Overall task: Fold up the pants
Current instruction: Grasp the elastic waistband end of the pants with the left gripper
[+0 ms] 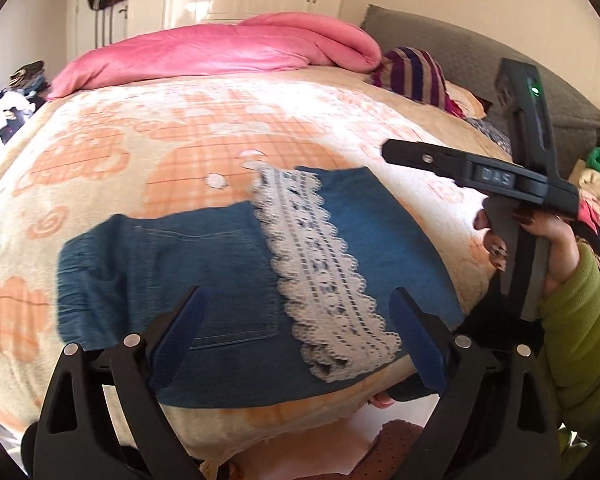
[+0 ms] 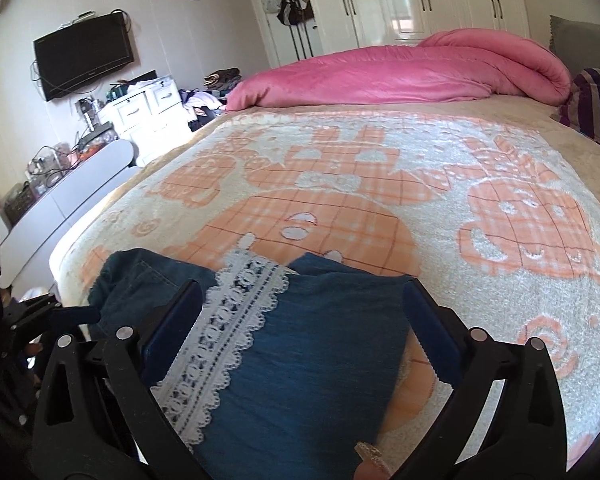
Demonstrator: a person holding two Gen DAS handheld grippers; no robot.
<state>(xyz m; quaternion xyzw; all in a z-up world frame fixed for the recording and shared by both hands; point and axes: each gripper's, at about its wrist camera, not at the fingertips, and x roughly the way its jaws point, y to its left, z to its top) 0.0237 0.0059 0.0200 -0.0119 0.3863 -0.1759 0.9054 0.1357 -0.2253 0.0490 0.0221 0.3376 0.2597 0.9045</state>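
Observation:
The blue denim pants [image 1: 204, 276] lie folded on the bed near its front edge, with a white lace band [image 1: 320, 272] running across them. My left gripper [image 1: 296, 332] is open just above the pants, empty. In the right wrist view the pants [image 2: 316, 344] and the lace band [image 2: 228, 328] lie between the fingers of my right gripper [image 2: 300, 332], which is open and holds nothing. The right gripper also shows in the left wrist view [image 1: 460, 168], held by a hand in a green sleeve to the right of the pants.
The bed carries an orange and cream patterned blanket [image 2: 380, 184]. A pink quilt [image 2: 400, 72] is bunched at the far end, with a striped pillow [image 2: 596, 104] at the right. A white bench [image 2: 72, 196] and a dresser [image 2: 148, 116] stand left of the bed.

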